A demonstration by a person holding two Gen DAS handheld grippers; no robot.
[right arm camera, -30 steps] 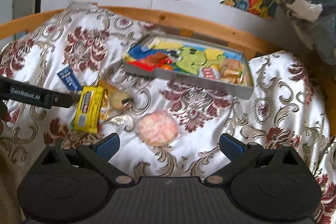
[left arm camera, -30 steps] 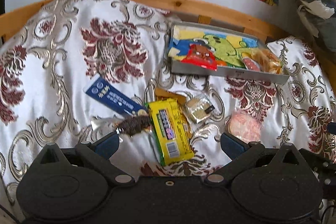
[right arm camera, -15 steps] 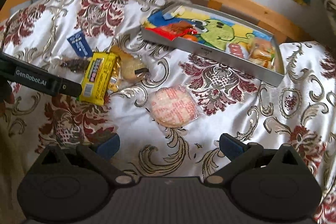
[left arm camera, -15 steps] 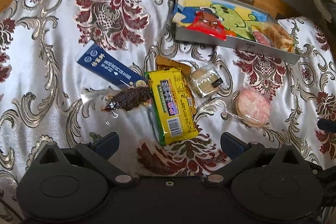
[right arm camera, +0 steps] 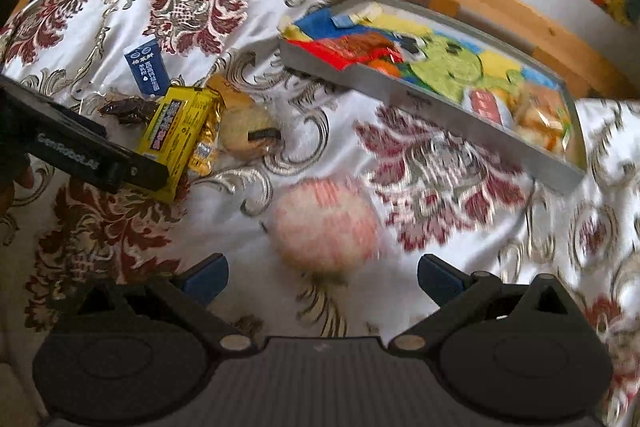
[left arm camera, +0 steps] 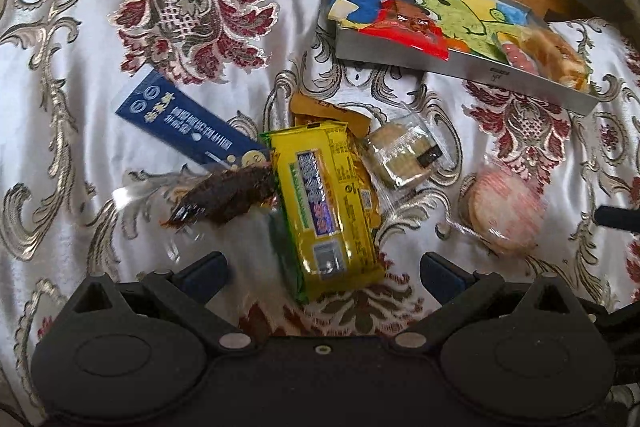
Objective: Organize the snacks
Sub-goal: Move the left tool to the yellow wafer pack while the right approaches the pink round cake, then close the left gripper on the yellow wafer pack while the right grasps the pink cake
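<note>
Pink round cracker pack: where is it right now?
The pink round cracker pack lies on the patterned cloth just ahead of the open right tongs, between yellow snack bar and metal tray.

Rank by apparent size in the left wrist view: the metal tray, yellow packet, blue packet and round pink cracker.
1. metal tray, clearly largest.
2. yellow packet.
3. blue packet, close to the yellow one; it lies farther from the camera and its near end is covered, so this order is unsure.
4. round pink cracker, smallest.
</note>
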